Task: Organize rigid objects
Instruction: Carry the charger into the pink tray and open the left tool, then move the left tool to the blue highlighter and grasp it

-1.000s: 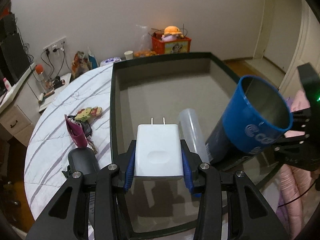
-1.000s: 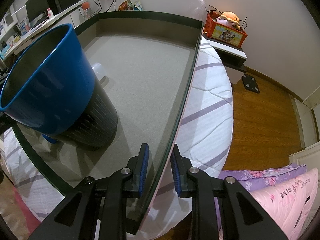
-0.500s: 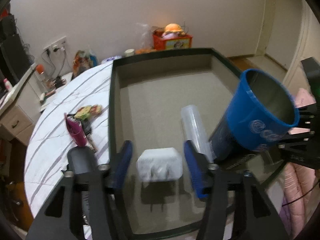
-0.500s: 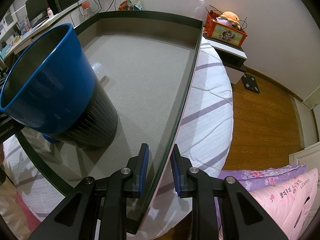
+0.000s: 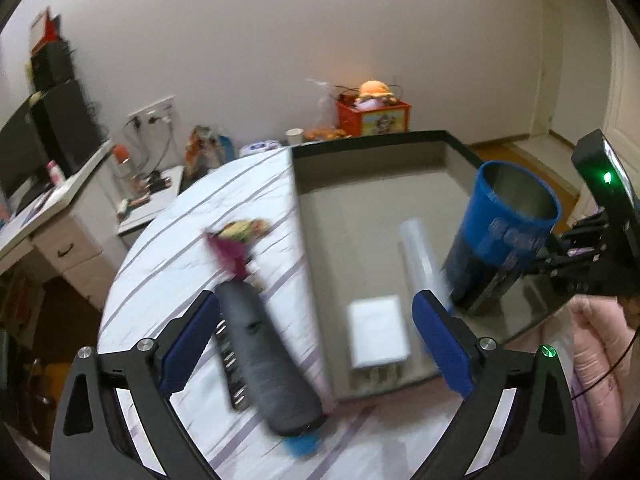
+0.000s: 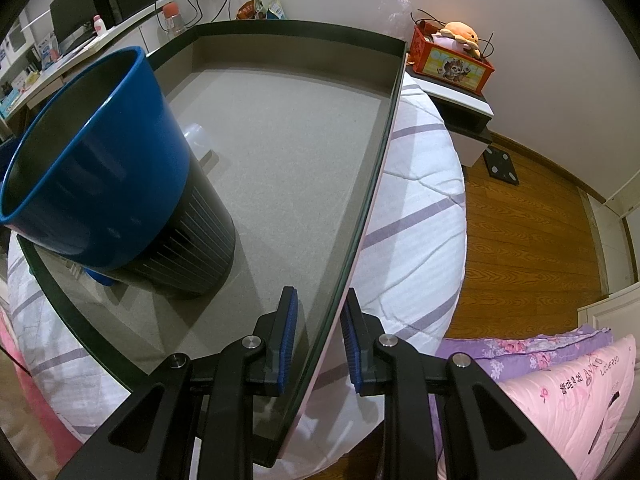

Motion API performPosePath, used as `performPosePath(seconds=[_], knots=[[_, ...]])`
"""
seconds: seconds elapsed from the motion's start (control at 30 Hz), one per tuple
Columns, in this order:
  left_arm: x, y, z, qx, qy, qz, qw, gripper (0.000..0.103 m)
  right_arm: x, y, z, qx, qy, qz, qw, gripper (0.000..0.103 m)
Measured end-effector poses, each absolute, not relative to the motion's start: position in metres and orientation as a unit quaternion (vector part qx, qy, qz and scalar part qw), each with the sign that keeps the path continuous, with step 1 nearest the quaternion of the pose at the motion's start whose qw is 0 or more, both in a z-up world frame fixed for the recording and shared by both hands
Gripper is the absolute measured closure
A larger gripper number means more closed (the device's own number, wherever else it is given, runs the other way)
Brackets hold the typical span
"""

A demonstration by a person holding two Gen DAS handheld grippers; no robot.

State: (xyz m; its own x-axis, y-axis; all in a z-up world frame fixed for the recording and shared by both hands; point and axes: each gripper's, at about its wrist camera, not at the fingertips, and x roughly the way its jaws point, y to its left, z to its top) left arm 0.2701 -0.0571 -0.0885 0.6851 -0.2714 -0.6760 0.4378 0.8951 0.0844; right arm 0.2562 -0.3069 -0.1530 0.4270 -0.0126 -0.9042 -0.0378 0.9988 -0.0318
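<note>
A white charger [image 5: 378, 332] lies flat on the grey floor of the dark-rimmed tray [image 5: 368, 138], near its front wall. My left gripper [image 5: 316, 300] hovers above and behind it, jaws opening wide and touching nothing. A blurred dark grey cylinder [image 5: 264, 360] with a row of teeth lies on the bedspread below the left finger. A blue-and-black cup [image 5: 504, 232] and a clear tube [image 5: 420, 248] are in the tray. My right gripper [image 6: 320, 336] is shut on the tray's [image 6: 384, 132] side rim, beside the cup [image 6: 100, 152].
A key bunch with a magenta tag [image 5: 232, 256] lies on the striped bedspread [image 5: 168, 248] left of the tray. A red toy box [image 5: 374, 116] stands behind the tray, a desk [image 5: 60, 208] far left. Pink and purple bedding [image 6: 560, 384] lies at the right, over wooden floor [image 6: 532, 216].
The left gripper let go of the white charger, which now rests on the tray floor. Its jaws spread wide and it drew back and to the left. The right gripper kept still.
</note>
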Motion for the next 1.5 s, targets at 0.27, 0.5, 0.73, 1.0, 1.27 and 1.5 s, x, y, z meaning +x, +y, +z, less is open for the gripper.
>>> performPosePath(seconds=[0.27,0.5,0.73,1.0,1.27,1.5], knots=[[0.256,0.021,-0.122,0.082,0.394,-0.129,0.907,0.004,0.256,-0.306,-0.153,-0.024,0.535,0.007,0.844,0.08],[0.251,0.03,-0.149,0.08,0.421,-0.124,0.895,0.004,0.257,-0.306,-0.152,-0.024,0.535,0.007,0.844,0.08],[0.256,0.03,-0.155,0.076,0.423,-0.114,0.896,0.004,0.256,-0.306,-0.153,-0.023,0.535,0.006,0.844,0.08],[0.26,0.021,-0.157,0.062,0.428,-0.133,0.892,0.004,0.256,-0.307,-0.154,-0.024,0.536,0.004,0.844,0.08],[0.246,0.015,-0.147,0.058,0.426,-0.171,0.887,0.004,0.256,-0.307,-0.154,-0.025,0.537,0.004,0.843,0.08],[0.253,-0.004,-0.165,0.05,0.44,-0.167,0.881,0.005,0.256,-0.307,-0.154,-0.024,0.537,0.004,0.843,0.08]])
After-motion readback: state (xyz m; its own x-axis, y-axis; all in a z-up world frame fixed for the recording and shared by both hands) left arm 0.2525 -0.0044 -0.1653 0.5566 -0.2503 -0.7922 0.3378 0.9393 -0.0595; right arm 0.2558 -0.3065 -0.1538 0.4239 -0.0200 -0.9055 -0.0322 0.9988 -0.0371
